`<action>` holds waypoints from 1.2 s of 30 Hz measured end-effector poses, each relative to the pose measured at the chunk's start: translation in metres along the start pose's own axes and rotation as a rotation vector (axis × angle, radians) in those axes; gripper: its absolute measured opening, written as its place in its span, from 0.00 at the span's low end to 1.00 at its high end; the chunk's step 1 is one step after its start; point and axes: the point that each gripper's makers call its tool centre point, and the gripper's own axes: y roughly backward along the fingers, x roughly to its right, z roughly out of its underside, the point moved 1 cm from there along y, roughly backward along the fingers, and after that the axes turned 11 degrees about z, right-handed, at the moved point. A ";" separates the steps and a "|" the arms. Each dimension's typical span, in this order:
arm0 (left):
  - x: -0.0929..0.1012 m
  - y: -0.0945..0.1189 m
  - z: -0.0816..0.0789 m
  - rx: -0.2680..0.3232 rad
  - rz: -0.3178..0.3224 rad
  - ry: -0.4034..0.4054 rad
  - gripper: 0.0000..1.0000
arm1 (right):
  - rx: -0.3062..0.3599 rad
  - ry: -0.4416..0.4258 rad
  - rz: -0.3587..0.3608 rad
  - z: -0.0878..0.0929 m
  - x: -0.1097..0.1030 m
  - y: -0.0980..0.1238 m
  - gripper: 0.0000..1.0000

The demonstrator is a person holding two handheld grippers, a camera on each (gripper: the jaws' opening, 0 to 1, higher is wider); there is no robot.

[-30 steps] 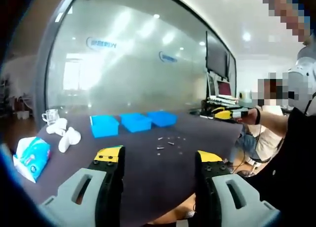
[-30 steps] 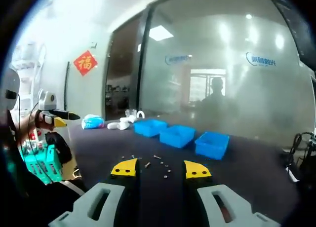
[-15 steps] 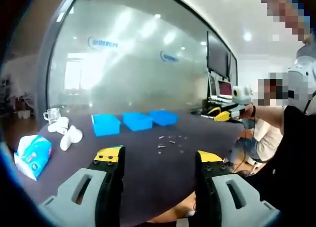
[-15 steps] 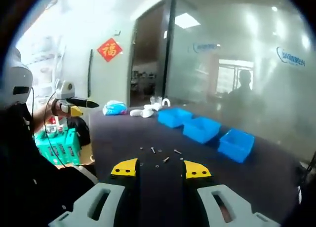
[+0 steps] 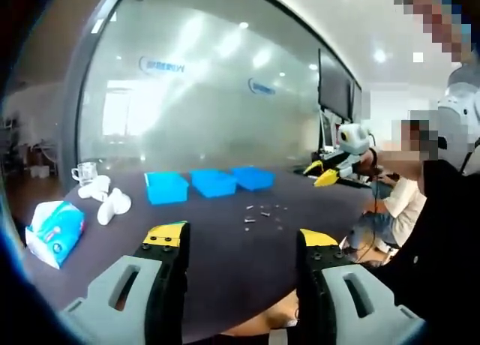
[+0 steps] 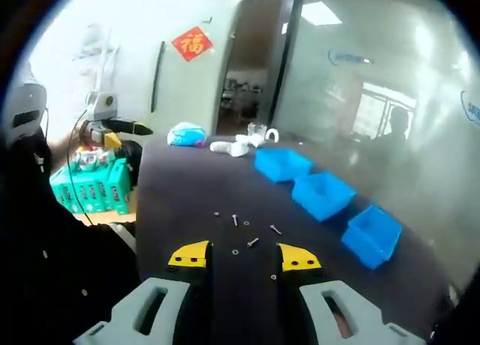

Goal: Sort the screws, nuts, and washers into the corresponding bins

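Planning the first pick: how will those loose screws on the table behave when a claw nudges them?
The screws look tiny and thin, lying flat on the dark table, so they would probably roll or skid when pushed. Likely light but hard to pinch: the right claw has broad tips compared with them.

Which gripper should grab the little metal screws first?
Probably the right gripper: the small metal screws lie just beyond its open jaws. The left gripper sits farther back from them.
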 end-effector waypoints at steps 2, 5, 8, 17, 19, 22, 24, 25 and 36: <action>0.000 0.001 0.000 0.000 -0.002 0.003 0.55 | -0.018 0.029 -0.019 -0.003 -0.002 -0.007 0.30; 0.000 0.001 0.000 -0.002 -0.001 0.003 0.55 | -0.040 0.057 -0.050 -0.008 -0.003 -0.020 0.30; -0.001 0.002 0.000 -0.002 0.000 0.002 0.55 | -0.056 0.075 -0.074 -0.011 -0.005 -0.031 0.30; -0.003 0.010 -0.002 0.006 -0.021 0.004 0.55 | -0.119 0.126 -0.143 -0.015 -0.013 -0.065 0.29; -0.005 0.011 -0.001 0.003 -0.028 0.006 0.55 | -0.128 0.125 -0.159 -0.017 -0.015 -0.073 0.28; -0.005 0.013 0.000 0.001 -0.034 0.010 0.55 | -0.154 0.137 -0.183 -0.017 -0.019 -0.081 0.28; -0.006 0.014 0.000 0.002 -0.038 0.011 0.55 | -0.181 0.152 -0.202 -0.014 -0.024 -0.090 0.28; -0.006 0.014 0.000 0.002 -0.040 0.012 0.55 | -0.192 0.160 -0.212 -0.014 -0.027 -0.093 0.28; -0.011 0.016 0.006 -0.007 -0.050 0.029 0.55 | -0.316 0.218 -0.294 -0.002 -0.045 -0.125 0.25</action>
